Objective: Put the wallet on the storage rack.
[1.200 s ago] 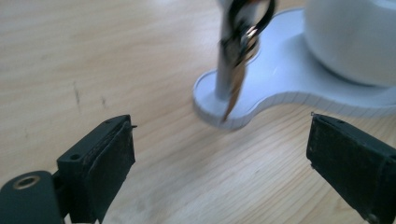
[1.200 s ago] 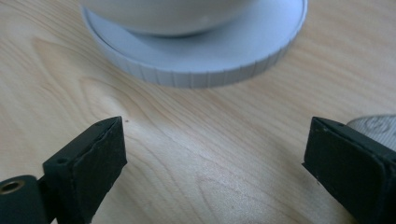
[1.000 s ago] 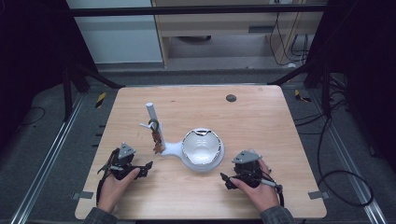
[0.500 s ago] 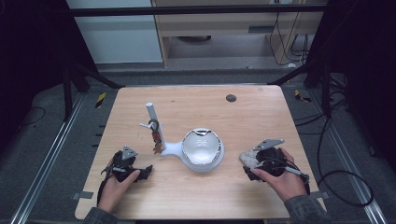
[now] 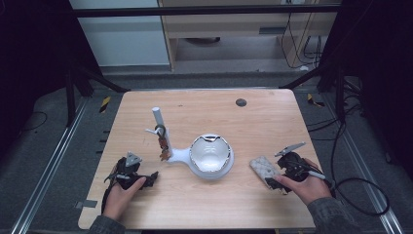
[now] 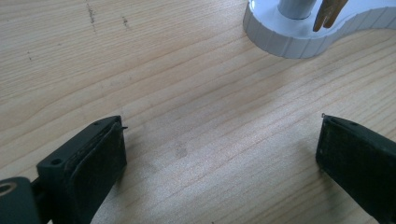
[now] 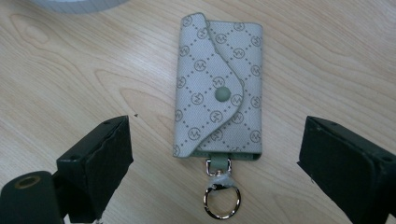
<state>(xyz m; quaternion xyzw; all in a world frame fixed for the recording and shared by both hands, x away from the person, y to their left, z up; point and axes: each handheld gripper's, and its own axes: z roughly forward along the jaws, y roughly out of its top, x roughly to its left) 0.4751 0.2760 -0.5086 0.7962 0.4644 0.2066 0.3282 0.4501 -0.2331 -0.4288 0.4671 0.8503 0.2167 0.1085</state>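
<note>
Near the table's [image 5: 272, 117] front left corner, the left tool [image 5: 146, 178] rests low over bare wood with its jaws spread as wide as they go and nothing between them; they have just been opening. In the left gripper view the left tool [image 6: 219, 154] looks toward the white stand [image 6: 299, 32], whose ribbed base lies a little ahead of it. In the high view that stand [image 5: 168, 146] carries an upright post hung with small trinkets and joins a shallow white dish [image 5: 210, 155] at the table's middle.

To the right of the dish, toward the front right part of the table, lies the key pouch [image 5: 264, 168], flat on the wood. The right tool [image 5: 273, 184] sits just beside it, and in the right gripper view the right tool [image 7: 215, 154] has its jaws well apart on either side of the key pouch [image 7: 217, 88], not touching it; they have just been opening after a brief narrowing.

The pouch looks light, soft and slightly padded, with a woven patterned skin that should not slip much. Its snap flap is shut, so it should hold together. Squeezing across its two long edges near the middle seems safest; the metal ring [image 7: 222, 201] at its near end is thin, loose and likely to swivel.
</note>
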